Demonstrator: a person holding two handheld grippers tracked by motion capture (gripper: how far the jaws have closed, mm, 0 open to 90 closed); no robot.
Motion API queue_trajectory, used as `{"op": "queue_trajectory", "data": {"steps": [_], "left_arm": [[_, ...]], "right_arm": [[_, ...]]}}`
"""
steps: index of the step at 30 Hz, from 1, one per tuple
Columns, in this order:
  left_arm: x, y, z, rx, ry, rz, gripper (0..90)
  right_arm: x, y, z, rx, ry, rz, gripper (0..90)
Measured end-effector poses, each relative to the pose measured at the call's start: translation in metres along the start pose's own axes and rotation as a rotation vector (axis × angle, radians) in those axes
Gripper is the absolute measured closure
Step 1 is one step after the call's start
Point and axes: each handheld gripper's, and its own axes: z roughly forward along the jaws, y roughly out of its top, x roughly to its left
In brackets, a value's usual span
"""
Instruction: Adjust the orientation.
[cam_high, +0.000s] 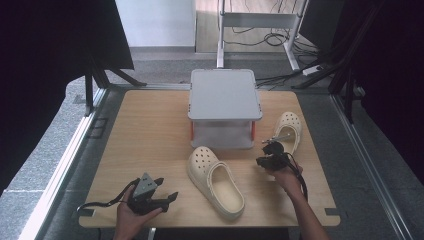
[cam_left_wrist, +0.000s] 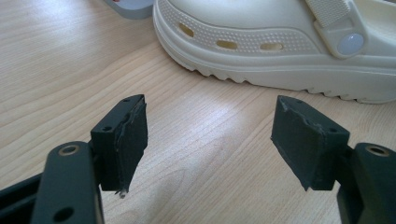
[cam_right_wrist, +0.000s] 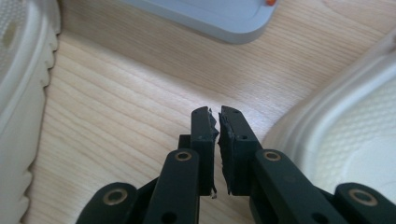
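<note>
clog (cam_right_wrist: 355, 135) — just right of gripper (cam_right_wrist: 216, 114)

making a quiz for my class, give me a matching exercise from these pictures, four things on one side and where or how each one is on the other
Things:
1. left gripper
2. right gripper
3. near clog
4. grey stand

States or places:
a. at the far edge of the table, in the middle
b. jaws wide apart, nothing between them
c. lying mid-table, toe towards the stand
d. jaws nearly together, nothing between them, beside the far clog

Pairs: 1-b, 2-d, 3-c, 4-a
</note>
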Motion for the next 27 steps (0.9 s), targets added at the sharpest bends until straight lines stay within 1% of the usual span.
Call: {"op": "queue_trajectory", "data": {"steps": [6, 9, 12, 14, 16, 21, 23, 24, 25, 26, 27], "left_arm": [[0.000, 0.000, 0.000, -0.001, -0.002, 0.000, 27.6], [0.000, 0.000, 0.000, 0.004, -0.001, 0.002, 27.6], [0.000, 0.000, 0.001, 0.005, -0.004, 0.001, 27.6], [0.000, 0.000, 0.000, 0.002, -0.002, 0.001, 27.6], [0.000, 0.000, 0.000, 0.001, -0.001, 0.002, 27.6], [0.000, 0.000, 0.000, 0.002, -0.002, 0.002, 27.6], [0.000, 0.000, 0.000, 0.002, -0.001, 0.002, 27.6], [0.000, 0.000, 0.000, 0.001, -0.002, 0.001, 27.6], [0.000, 0.000, 0.000, 0.001, -0.002, 0.001, 27.6], [0.000, 0.000, 0.000, 0.001, -0.003, 0.001, 27.6], [0.000, 0.000, 0.000, 0.000, -0.004, 0.001, 27.6]], "right_arm": [[-0.002, -0.001, 0.001, 0.004, -0.007, 0.009, 84.7], [-0.006, -0.002, 0.000, 0.002, -0.025, 0.013, 87.4], [-0.010, -0.003, 0.000, -0.005, -0.002, 0.031, 88.7], [-0.011, -0.006, -0.003, -0.002, -0.011, 0.027, 89.6], [-0.013, -0.009, -0.005, -0.004, -0.005, 0.031, 89.7], [-0.018, -0.017, -0.011, 0.000, -0.018, 0.032, 89.7], [-0.025, -0.024, -0.017, 0.003, -0.020, 0.039, 89.7], [-0.031, -0.030, -0.021, 0.004, -0.018, 0.046, 89.7], [-0.031, -0.030, -0.021, 0.004, -0.018, 0.046, 89.7], [-0.039, -0.036, -0.027, 0.008, -0.008, 0.045, 89.7], [-0.041, -0.037, -0.028, 0.009, -0.005, 0.043, 89.7]]}}
